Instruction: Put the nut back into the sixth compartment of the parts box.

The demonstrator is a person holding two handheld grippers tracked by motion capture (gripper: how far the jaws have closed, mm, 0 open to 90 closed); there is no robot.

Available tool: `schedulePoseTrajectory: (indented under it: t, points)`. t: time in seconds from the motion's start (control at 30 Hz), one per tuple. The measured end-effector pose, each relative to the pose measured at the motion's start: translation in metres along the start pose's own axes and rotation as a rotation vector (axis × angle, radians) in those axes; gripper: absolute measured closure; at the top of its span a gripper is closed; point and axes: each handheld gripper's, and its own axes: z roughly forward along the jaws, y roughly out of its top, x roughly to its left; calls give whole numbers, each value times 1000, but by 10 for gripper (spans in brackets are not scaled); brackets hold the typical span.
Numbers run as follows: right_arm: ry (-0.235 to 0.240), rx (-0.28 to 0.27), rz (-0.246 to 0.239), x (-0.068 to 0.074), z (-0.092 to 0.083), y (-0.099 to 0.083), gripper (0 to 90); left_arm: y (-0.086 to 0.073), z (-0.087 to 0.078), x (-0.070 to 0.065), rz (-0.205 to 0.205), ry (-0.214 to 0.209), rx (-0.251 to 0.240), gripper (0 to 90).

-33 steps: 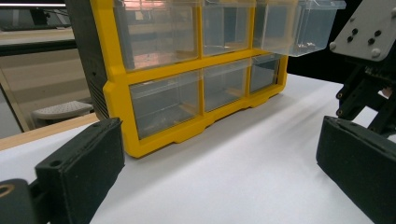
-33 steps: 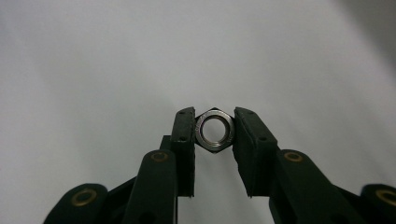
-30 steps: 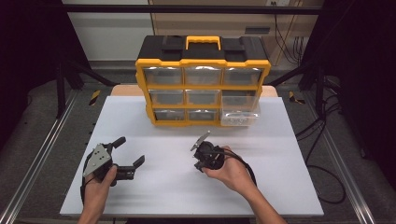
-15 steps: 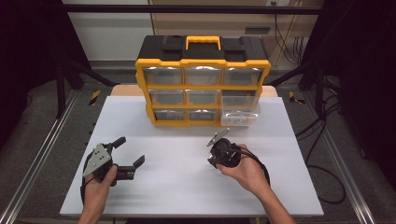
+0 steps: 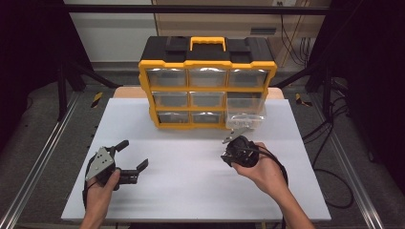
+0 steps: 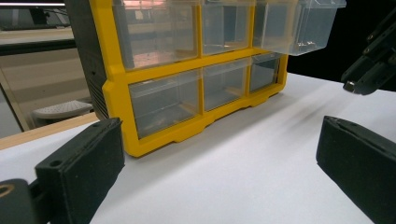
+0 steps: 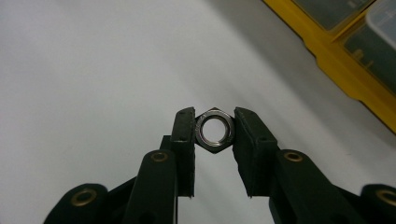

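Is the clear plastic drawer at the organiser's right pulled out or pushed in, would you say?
Pulled out: the clear plastic drawer juts forward past the yellow frame.

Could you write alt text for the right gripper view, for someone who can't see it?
Two black jaws pinch a shiny metal hex nut above a white table. A yellow drawer cabinet crosses the top right corner.

A small silvery hex nut [image 7: 215, 130] with a round open bore sits pinched flat-to-flat between two black pads, its hole facing the right gripper view. It hangs above the white table, with the yellow organizer at about two o'clock.
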Motion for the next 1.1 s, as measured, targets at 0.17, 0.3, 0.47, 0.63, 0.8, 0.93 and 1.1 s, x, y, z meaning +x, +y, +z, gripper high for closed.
schedulePoseTrajectory:
  t: [0.17, 0.3, 0.47, 0.63, 0.8, 0.93, 1.1]
  points:
    - [-16, -26, 0, -2, -12, 2, 702, 0, 0, 0, 1, 0, 1, 10]
    - [-24, -48, -3, -4, -22, 4, 702, 0, 0, 0, -1, 0, -1, 10]
    - [-44, -76, 0, -7, -35, 9, 702, 0, 0, 0, 4, -2, 3, 10]
    - [-54, -119, -5, -10, -48, 16, 702, 0, 0, 0, 4, -1, 2, 10]
    - [-68, -169, -12, -10, -63, 26, 702, 0, 0, 0, 3, -2, 1, 10]
    - [-79, -189, -14, -11, -70, 32, 702, 0, 0, 0, -2, 0, -3, 10]
    - [-94, -206, -17, -13, -79, 40, 702, 0, 0, 0, -2, 0, -3, 10]
